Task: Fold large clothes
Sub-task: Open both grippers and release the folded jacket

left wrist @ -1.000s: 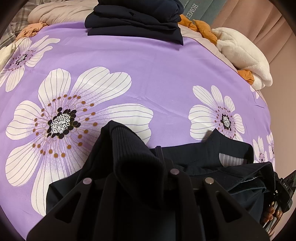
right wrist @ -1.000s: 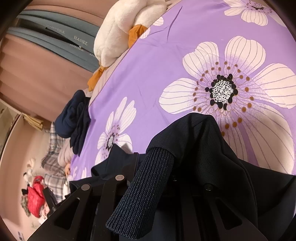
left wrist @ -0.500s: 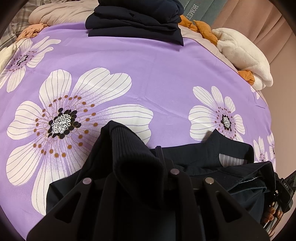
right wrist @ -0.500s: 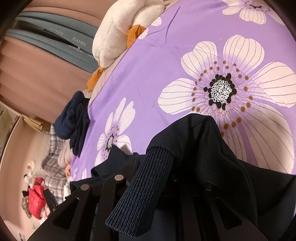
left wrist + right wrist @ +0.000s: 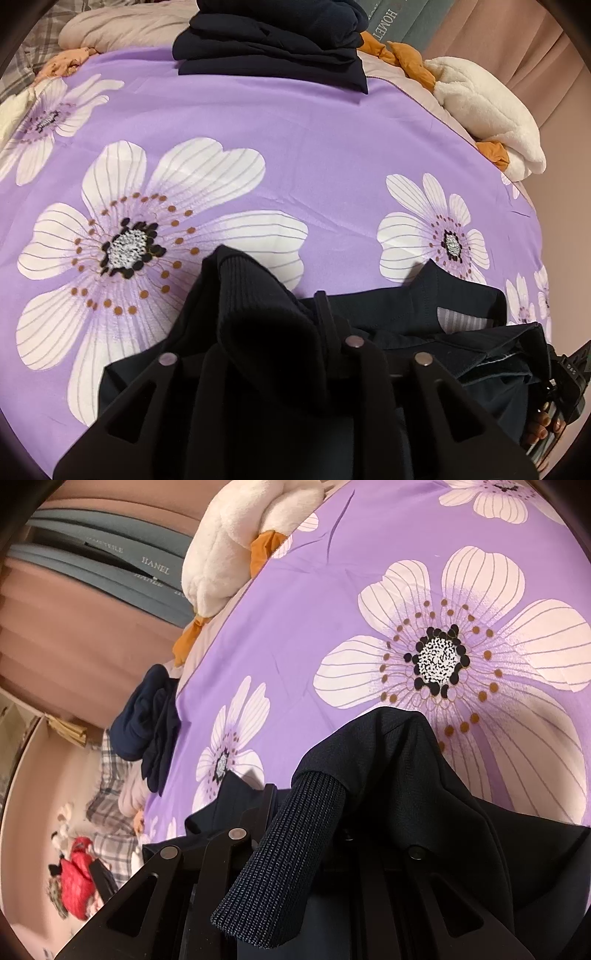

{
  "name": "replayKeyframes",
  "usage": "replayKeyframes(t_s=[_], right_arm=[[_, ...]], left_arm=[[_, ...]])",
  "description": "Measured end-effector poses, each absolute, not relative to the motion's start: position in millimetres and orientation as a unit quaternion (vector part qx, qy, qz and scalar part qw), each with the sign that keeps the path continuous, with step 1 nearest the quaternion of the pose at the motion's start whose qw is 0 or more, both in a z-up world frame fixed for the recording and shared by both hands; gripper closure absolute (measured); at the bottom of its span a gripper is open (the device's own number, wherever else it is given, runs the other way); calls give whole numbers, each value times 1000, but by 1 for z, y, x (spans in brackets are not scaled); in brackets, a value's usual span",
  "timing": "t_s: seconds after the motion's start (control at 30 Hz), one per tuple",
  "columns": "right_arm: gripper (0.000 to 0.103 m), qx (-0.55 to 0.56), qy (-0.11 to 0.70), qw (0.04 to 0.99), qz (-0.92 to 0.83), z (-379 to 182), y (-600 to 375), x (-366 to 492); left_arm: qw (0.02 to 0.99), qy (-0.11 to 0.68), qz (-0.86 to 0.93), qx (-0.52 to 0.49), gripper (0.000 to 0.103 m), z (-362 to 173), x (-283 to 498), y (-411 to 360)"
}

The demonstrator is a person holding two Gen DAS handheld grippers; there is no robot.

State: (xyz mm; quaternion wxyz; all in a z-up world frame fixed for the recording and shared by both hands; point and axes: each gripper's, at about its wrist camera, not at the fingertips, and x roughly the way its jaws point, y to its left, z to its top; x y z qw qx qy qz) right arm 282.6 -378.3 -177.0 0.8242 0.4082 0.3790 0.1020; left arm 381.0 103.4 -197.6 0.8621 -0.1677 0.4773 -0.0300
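A dark navy jacket (image 5: 461, 306) lies bunched at the near edge of the purple flowered bedspread (image 5: 295, 147). Its ribbed sleeve cuff (image 5: 258, 295) drapes over my left gripper (image 5: 273, 306). The jaws are opening, with the cuff still between them and hiding the left finger. In the right wrist view the other ribbed cuff (image 5: 288, 856) hangs from my right gripper (image 5: 314, 801), which is shut on it. Jacket cloth (image 5: 406, 775) covers the right finger. A person's fingers (image 5: 546, 428) show at the lower right of the left wrist view.
A stack of folded dark clothes (image 5: 273, 40) sits at the far edge of the bed. A white and orange plush toy (image 5: 487, 114) lies at the far right corner, with grey boxes and a curtain behind. Plaid bedding (image 5: 110, 771) lies beyond the stack.
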Motion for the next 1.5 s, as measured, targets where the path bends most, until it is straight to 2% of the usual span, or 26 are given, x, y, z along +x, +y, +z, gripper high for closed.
replayKeyframes(t_s=[0.13,0.3,0.5,0.8,0.97,1.13,1.3,1.4,1.5], right_arm=[[89,415,378,822,101,-177,-380,283],[88,427,380,815,98,-176,-381,284],[72,456,372,804,91,-171,-389,286],[66,472,369,796,82,-171,-396,289],[64,474,368,796,78,-171,-398,288],[55,479,364,796,69,-170,-402,288],[55,472,370,798,68,-168,-403,288],[54,479,368,794,68,-169,-404,288],[52,485,370,790,65,-169,-406,288]], left_arm=[[867,470,-16,-163,62,-195,382,109],[868,471,-18,-157,60,-196,384,110],[863,474,-18,-172,59,-195,388,113],[865,471,-11,-170,52,-195,386,117],[866,469,-10,-175,52,-195,386,119],[864,471,-9,-176,51,-195,387,118],[865,472,-5,-169,50,-192,386,118],[866,472,-1,-167,47,-191,386,120],[868,471,17,-156,30,-188,386,125]])
